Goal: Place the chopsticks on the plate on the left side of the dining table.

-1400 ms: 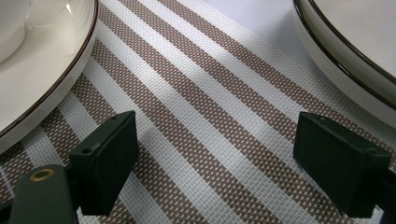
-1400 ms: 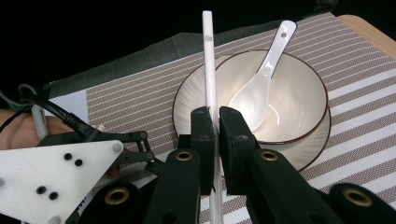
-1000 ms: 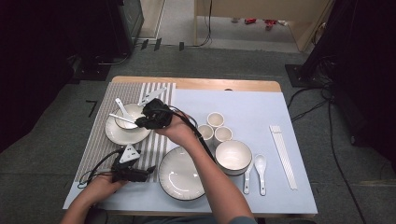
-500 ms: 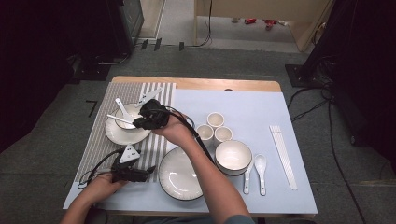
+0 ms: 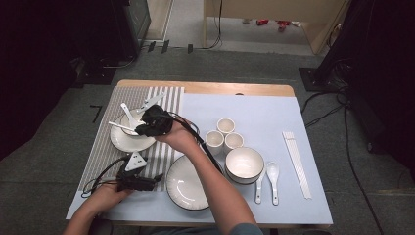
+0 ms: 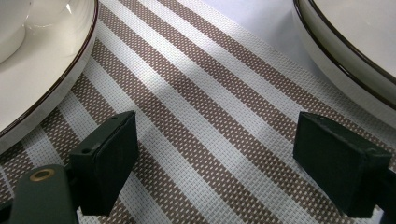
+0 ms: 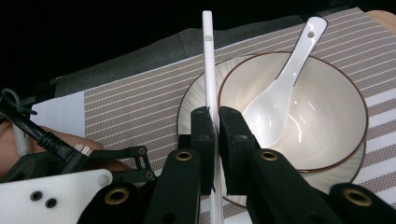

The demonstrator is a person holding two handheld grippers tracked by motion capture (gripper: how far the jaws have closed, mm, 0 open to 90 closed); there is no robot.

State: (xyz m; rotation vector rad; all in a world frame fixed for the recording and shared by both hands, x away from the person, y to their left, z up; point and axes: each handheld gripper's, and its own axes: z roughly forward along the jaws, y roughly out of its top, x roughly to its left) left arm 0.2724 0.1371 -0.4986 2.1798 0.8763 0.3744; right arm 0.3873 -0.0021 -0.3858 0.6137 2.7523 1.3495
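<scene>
High view: right gripper (image 5: 147, 128) sits over the bowl (image 5: 131, 128) on its plate (image 5: 128, 141), on the striped mat (image 5: 98, 147) near the table's far left corner, with a white chopstick (image 5: 119, 126) pinched in it; left gripper (image 5: 157, 179) rests on the mat by the near left edge, beside the empty plate (image 5: 186, 188). Left gripper view: jaws stand wide apart over bare mat (image 6: 205, 116), nothing between them. Right gripper view: jaws clamp narrow on the chopstick (image 7: 209, 70), which points out past the bowl (image 7: 327, 116) holding a spoon (image 7: 280, 88).
</scene>
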